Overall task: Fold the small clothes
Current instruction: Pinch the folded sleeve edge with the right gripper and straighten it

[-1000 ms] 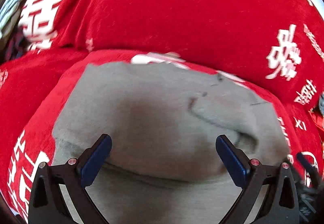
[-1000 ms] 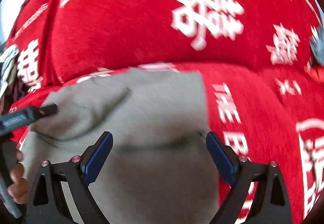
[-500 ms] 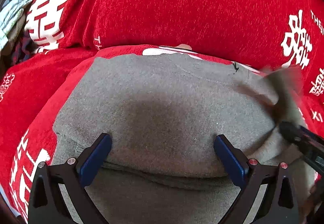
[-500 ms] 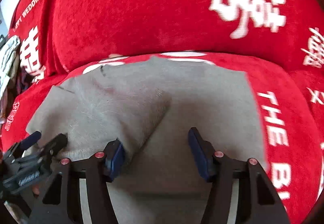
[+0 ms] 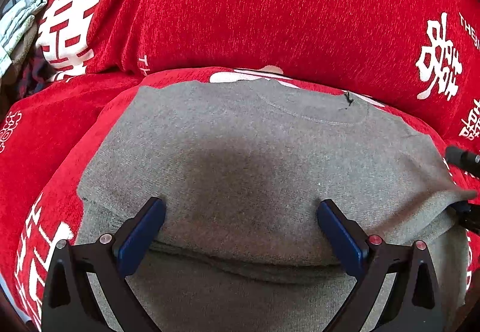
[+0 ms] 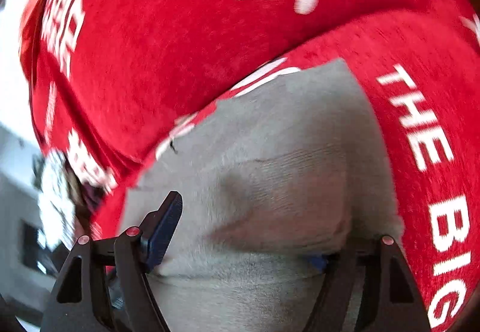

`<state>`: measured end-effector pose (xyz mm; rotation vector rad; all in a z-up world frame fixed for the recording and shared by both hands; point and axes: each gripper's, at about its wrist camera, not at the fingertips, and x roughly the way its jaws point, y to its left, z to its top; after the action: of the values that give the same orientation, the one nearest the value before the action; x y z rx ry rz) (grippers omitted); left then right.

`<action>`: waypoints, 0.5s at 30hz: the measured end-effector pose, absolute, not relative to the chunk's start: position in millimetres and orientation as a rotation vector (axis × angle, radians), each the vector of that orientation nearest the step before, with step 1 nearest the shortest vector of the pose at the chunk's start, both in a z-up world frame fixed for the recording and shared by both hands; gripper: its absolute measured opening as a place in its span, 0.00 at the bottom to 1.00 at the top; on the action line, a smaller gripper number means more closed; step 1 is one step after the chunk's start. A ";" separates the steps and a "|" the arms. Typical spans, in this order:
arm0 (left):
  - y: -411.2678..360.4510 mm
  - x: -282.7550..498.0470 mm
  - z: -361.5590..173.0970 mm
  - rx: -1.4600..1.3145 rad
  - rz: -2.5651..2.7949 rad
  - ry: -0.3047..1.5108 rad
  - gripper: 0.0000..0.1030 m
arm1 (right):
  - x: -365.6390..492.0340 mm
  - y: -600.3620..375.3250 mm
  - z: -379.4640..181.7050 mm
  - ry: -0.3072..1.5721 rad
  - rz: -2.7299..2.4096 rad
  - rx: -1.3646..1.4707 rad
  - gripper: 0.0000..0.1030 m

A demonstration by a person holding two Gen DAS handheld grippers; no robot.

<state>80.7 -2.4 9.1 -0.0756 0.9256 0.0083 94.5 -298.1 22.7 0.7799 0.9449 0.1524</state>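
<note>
Grey garment (image 5: 255,158) spread on a red sofa cover (image 5: 270,7) with white lettering, far edge tucked close to the seat-back crease, neckline seam near that far edge. Red cover bare along the garment's left edge; a pile of other clothes (image 5: 21,28) well apart at far left. Left claw (image 5: 240,230) wide, fingers (image 5: 141,236) straddling a fold ridge, nothing pinched. Right claw (image 6: 252,233) opening, left pad (image 6: 163,227) clear of the cloth, right pad mostly hidden under a raised grey fold; grip there cannot be told. In the left view, right-hand corner of the garment pulled to a point beside the other claw's dark tip (image 5: 463,158). Right view blurred.
</note>
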 end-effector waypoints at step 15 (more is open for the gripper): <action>-4.3 80.3 9.0 -0.072 0.008 0.927 0.99 | 104.3 -282.8 27.2 0.954 -0.028 0.318 0.10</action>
<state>80.3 -4.3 9.0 -0.0722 0.9268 0.0077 104.3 -282.8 27.2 0.3176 0.9543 -0.0277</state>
